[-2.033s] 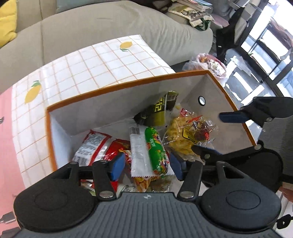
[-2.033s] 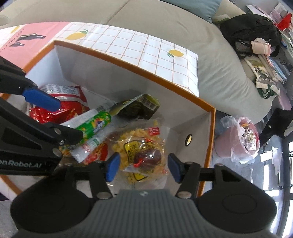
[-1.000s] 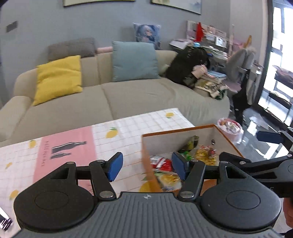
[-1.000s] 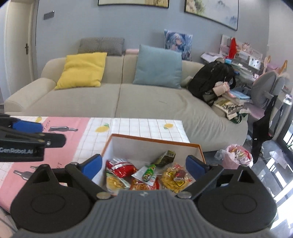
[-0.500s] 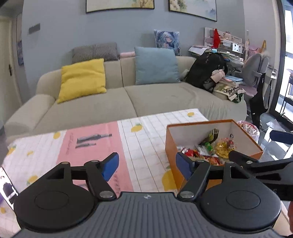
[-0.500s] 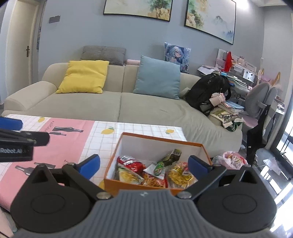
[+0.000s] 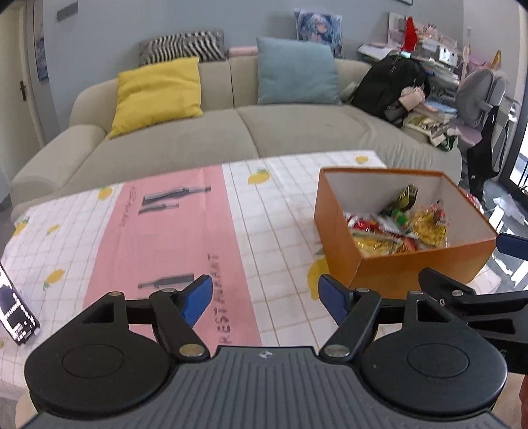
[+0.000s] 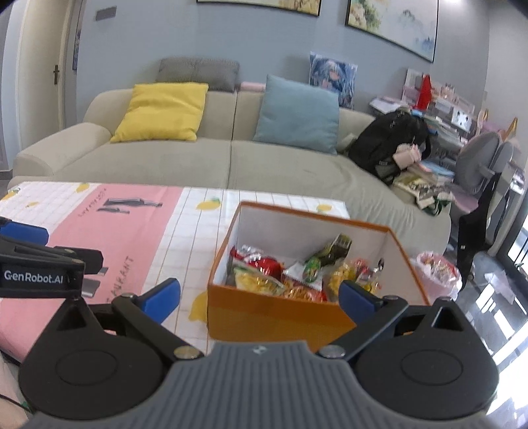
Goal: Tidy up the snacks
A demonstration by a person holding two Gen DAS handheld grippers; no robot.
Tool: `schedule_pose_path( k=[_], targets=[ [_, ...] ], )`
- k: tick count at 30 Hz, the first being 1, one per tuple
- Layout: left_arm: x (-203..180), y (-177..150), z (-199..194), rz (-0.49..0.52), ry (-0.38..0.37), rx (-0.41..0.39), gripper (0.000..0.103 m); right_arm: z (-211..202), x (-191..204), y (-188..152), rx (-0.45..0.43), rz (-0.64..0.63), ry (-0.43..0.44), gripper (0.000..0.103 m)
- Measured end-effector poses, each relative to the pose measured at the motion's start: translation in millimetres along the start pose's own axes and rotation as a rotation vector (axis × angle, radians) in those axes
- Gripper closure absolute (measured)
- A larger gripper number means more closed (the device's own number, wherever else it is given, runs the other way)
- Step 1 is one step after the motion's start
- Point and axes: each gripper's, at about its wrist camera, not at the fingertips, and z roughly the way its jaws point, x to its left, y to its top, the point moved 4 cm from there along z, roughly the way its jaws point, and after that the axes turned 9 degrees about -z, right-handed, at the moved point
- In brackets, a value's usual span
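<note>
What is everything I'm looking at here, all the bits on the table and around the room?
box: one, orange outside and white inside, on the table's right part
snack packets: several, red, yellow and green, inside the box
tablecloth: one, white grid with lemons and a pink strip, covering the table
sofa: one, beige, behind the table
cushions: yellow, blue, grey striped, on the sofa
backpack: one, black, on the sofa's right end
bin bag: one, pink, on the floor right of the box
pictures: two, on the blue wall
left gripper: one, black with blue pads, jaws open, empty, above the tablecloth
right gripper: one, same, jaws open, empty, before the box
</note>
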Motion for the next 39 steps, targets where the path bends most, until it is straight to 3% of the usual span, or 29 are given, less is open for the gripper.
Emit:
schedule_pose_path(
  k=[10, 39],
  targets=[
    [1, -8, 11, 0.013, 0.012, 0.056, 0.017, 17, -2, -13, 0.091, 0.051, 0.030, 0.004],
    [4, -3, 8, -0.006, 0.011, 0.051, 0.017, 16, 2, -11, 0.102, 0.046, 0.037, 0.004]
  ],
)
